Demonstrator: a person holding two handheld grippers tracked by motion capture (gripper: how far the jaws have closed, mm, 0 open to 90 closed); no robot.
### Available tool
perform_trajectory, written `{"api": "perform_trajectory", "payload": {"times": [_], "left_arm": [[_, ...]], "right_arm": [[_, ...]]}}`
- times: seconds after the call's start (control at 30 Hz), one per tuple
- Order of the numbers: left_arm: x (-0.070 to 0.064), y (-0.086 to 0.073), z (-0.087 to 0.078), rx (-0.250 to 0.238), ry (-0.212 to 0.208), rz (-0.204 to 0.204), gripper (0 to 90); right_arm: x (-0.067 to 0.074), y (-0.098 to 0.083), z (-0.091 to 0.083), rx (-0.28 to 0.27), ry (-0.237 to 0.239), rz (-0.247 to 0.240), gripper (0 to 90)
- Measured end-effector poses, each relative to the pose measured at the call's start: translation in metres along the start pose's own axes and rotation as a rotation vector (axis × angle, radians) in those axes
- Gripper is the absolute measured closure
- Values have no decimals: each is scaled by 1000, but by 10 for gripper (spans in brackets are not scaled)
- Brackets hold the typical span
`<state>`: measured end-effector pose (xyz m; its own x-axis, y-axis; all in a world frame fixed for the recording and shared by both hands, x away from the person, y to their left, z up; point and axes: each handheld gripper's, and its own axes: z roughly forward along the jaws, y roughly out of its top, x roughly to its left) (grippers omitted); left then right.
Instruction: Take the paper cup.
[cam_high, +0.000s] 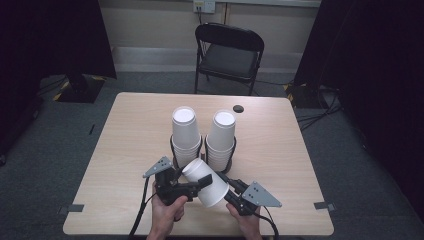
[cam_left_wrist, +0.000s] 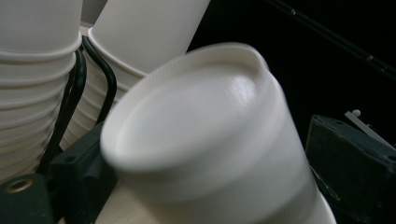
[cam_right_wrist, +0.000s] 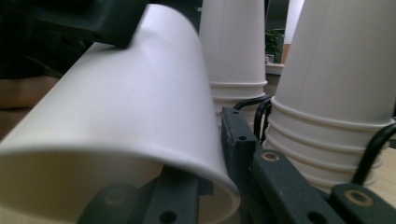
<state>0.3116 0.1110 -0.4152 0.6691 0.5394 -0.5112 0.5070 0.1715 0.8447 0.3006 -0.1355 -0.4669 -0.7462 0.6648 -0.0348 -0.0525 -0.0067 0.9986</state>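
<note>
Left gripper (cam_high: 196, 184) is seen near the table's (cam_high: 135, 145) front edge, left of centre. Its jaws are parted on either side of the cup's (cam_high: 206, 182) closed base end; whether the pads press on it cannot be told.

The cup is held off the table, lying tilted: base up and to the left, open mouth down and to the right. It is just in front of the two stacks. No print or label is seen on it.

Right gripper (cam_high: 231, 186) is seen at the cup's mouth, jaws closed on the rim, wall pinched between them in the right gripper view (cam_right_wrist: 201, 184).

Behind, left stack (cam_high: 185, 135) and right stack (cam_high: 221, 137) of upturned white cups are set in black wire holders at table centre, side by side. No writing can be read anywhere.
</note>
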Motion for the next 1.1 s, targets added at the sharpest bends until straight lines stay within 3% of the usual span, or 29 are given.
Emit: {"api": "perform_trajectory", "payload": {"times": [0.27,0.47,0.6,0.63,0.73,0.83,0.93,1.0,1.1], "left_arm": [[3,1,-5,-13,0,14,25],[2,-5,-10,-1,20,74,35],[6,-9,-14,-17,57,145,126],[6,-9,-14,-17,57,145,147],[12,-14,-18,-33,76,210,152],[15,-17,-20,-46,46,229,152],[17,-19,-23,-36,50,273,164],[18,-19,-24,-30,97,289,213],[20,-20,-25,-30,105,308,194]], "right_arm": [[-6,2,-6,-9,-29,24,861],[-10,2,-11,-5,-32,59,862],[-15,2,-15,22,-40,107,862],[-15,2,-15,22,-40,107,862],[-17,2,-16,53,-35,127,862],[-17,2,-17,66,-34,130,862],[-17,1,-18,85,-35,126,863],[-17,1,-19,107,-36,128,862],[-18,1,-20,126,-42,120,862]]}}
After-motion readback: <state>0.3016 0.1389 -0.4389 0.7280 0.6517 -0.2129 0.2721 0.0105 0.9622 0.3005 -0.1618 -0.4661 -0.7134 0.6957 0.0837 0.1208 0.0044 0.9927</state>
